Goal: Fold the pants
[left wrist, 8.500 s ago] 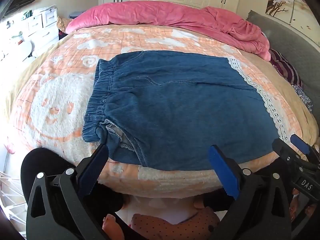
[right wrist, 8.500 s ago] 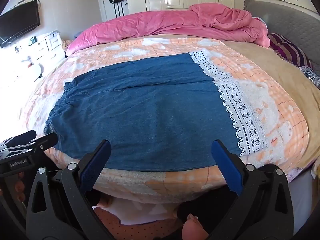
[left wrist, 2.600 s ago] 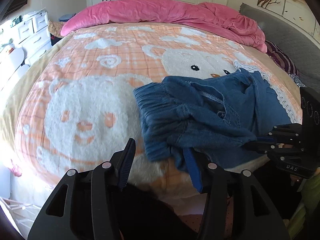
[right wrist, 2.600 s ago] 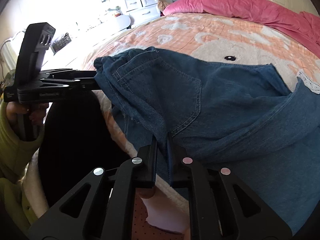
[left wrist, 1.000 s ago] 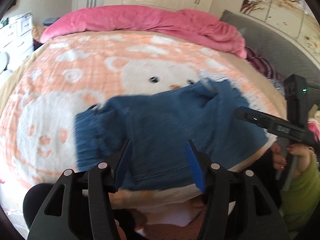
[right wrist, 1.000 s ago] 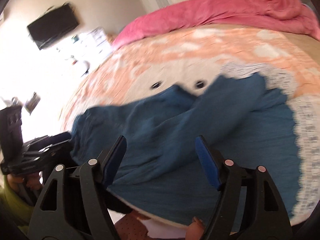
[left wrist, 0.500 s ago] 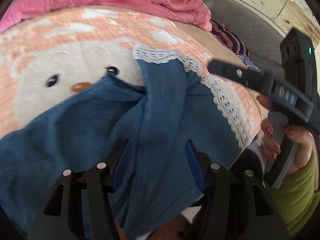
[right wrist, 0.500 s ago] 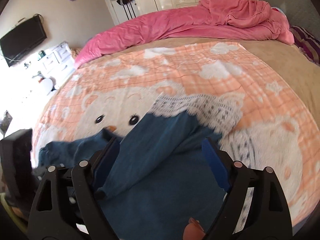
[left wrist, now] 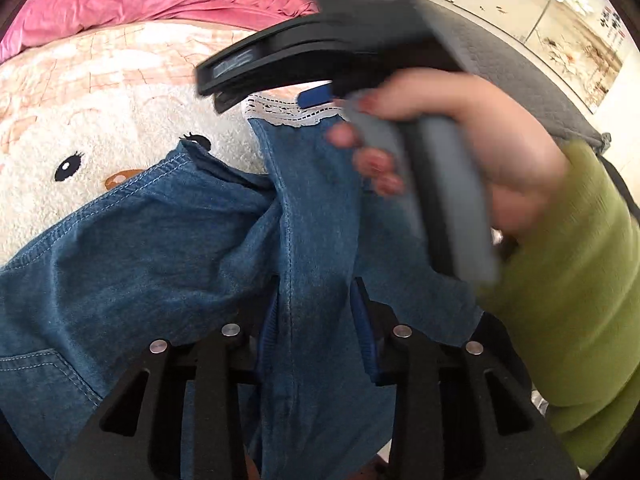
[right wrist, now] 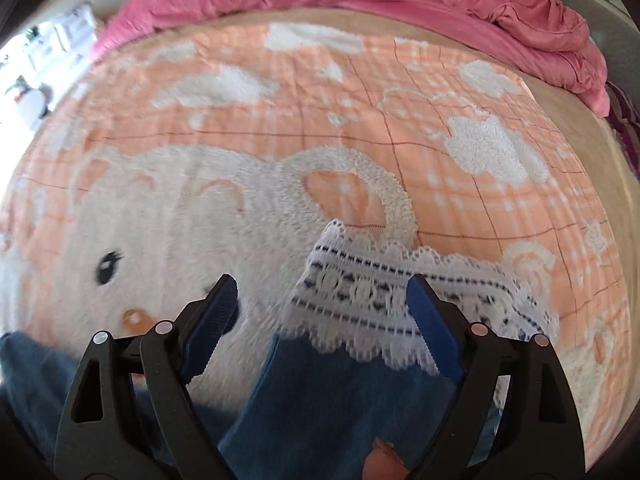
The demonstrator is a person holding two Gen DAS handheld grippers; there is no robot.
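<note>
Denim pants [left wrist: 160, 248] lie bunched near the bed's [right wrist: 440, 92] front edge, not folded neatly yet, while your left gripper [left wrist: 316, 316] has just been closing on a raised fold and your right gripper [right wrist: 320, 312], just opening, hovers empty over the lace hem [right wrist: 380, 292].

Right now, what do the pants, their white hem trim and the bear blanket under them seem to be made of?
Pants: looks like soft, light denim, matte blue, with visible topstitched seams and limp folds.
Hem trim: openwork lace, probably cotton, with a scalloped edge and rows of small holes.
Bear blanket: plush fleece by the look of it, with a fuzzy raised white pile on a flatter orange checked ground.
</note>
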